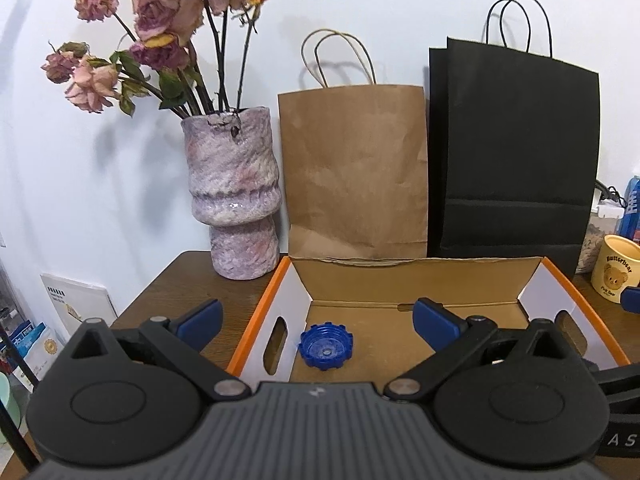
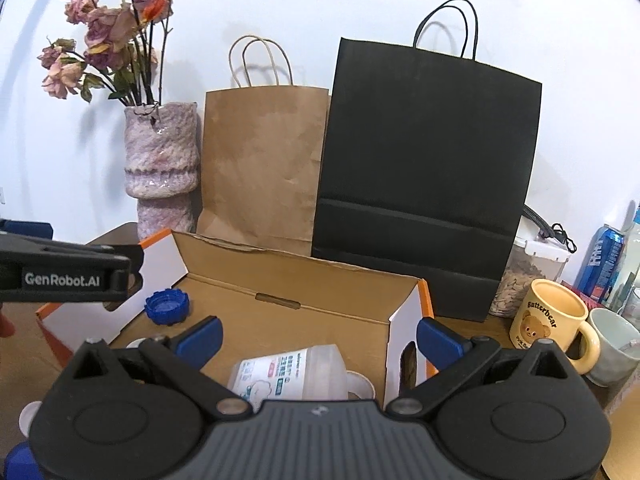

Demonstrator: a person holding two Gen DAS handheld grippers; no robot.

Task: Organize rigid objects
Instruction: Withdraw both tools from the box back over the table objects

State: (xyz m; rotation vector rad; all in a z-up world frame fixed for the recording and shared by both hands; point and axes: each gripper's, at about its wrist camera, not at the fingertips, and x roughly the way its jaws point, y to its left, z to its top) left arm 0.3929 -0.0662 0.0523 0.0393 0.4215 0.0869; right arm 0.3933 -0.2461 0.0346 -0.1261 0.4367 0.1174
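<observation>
Ridged blue plastic cap (image 1: 326, 346) lies inside corrugated cardboard box (image 1: 400, 276), seemingly upturned.

A blue ridged cap (image 1: 326, 345) lies open-side up beside a toppled clear labelled bottle (image 2: 290, 372) inside the cardboard box (image 2: 304, 312).

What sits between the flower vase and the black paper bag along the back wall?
A brown paper bag stands upright between the vase and the black bag, behind the open cardboard box. Both wrist views show it.

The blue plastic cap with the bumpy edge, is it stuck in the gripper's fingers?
No, the blue plastic cap lies loose on the floor of the open cardboard box, with the left gripper wide open above it.
</observation>
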